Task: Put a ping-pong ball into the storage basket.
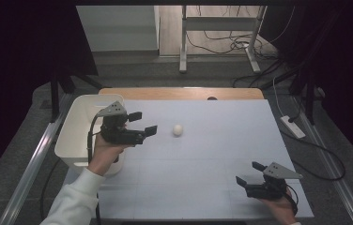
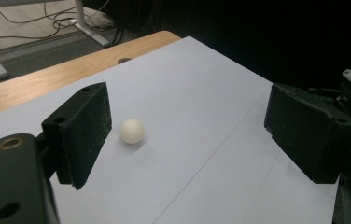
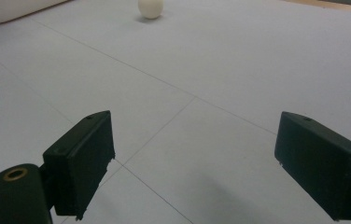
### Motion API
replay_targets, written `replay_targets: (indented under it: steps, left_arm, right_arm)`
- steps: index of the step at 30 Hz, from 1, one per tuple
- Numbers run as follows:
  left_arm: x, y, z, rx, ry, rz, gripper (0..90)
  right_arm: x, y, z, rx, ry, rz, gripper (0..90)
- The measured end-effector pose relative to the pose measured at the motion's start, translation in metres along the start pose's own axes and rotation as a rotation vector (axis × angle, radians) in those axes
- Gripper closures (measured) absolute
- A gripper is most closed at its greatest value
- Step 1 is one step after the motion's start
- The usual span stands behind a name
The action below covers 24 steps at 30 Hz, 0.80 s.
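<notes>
High view: small white ball [image 1: 178,130] lies centre-frame on the pale desk [image 1: 203,187]. Left hand-held gripper [image 1: 147,124], jaws released, empty, points at ball from just left. Right hand-held gripper [image 1: 249,172], lower right, also released, empty. White bin [image 1: 71,136] at left edge.
</notes>
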<state>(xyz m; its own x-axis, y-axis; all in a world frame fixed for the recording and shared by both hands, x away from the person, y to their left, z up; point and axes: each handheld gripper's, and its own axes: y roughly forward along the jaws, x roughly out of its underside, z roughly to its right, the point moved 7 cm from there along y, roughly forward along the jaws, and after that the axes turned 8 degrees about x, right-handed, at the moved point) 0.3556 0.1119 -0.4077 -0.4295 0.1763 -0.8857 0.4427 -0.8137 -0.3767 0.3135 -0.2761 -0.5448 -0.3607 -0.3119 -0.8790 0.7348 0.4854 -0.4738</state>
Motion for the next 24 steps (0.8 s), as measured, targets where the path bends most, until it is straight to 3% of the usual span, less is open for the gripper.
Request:
replay_targets:
  steps: [24]
  left_arm:
    - [0.003, 0.026, 0.009, 0.035, 0.001, -0.046, 15.9]
  right_arm:
    - [0.0, 0.0, 0.001, 0.001, 0.005, 0.001, 11.9]
